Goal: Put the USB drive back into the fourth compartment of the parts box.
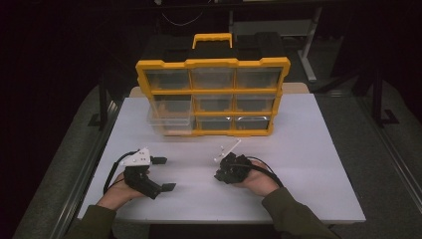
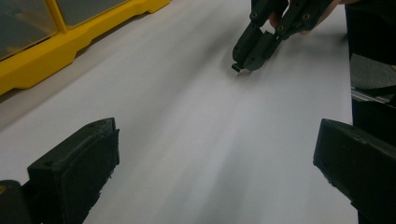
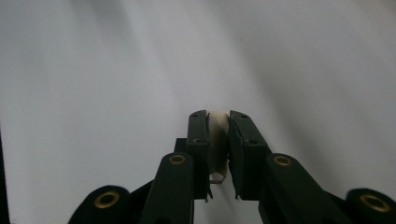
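White table (image 1: 308, 164), yellow drawer organizer (image 1: 213, 94) standing at its far edge

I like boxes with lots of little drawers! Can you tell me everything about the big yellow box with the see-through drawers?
The yellow plastic organiser box with clear drawers stands upright at the far side of the white table, its front facing the person. A yellow frame holds nine see-through drawers in three rows of three, and a yellow handle rises from its black top. The lower left drawers look pulled out a little. What lies inside is too dim to tell. Neither gripper touches it.
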Motion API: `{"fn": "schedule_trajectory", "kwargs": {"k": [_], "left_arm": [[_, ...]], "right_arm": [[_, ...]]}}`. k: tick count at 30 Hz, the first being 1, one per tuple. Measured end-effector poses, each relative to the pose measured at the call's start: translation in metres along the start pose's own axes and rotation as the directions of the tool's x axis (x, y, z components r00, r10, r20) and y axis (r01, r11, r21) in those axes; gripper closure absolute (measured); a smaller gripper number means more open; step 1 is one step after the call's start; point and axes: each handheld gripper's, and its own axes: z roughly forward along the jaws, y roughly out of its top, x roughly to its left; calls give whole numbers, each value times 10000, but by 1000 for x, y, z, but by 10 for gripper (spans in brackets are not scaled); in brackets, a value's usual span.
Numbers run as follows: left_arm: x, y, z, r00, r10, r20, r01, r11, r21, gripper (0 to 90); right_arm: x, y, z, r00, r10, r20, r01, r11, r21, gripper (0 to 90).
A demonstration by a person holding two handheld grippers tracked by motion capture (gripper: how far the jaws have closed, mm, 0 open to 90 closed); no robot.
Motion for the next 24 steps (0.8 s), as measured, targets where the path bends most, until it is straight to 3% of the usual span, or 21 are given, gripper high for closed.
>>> {"fn": "schedule_trajectory", "kwargs": {"k": [24], "left_arm": [[-3, -1, 1, 10000, -25, 66, 25, 10000, -84, 0]], "right_arm": [[-16, 18, -29, 9996, 195, -209, -204, 9989, -413, 782]]}}
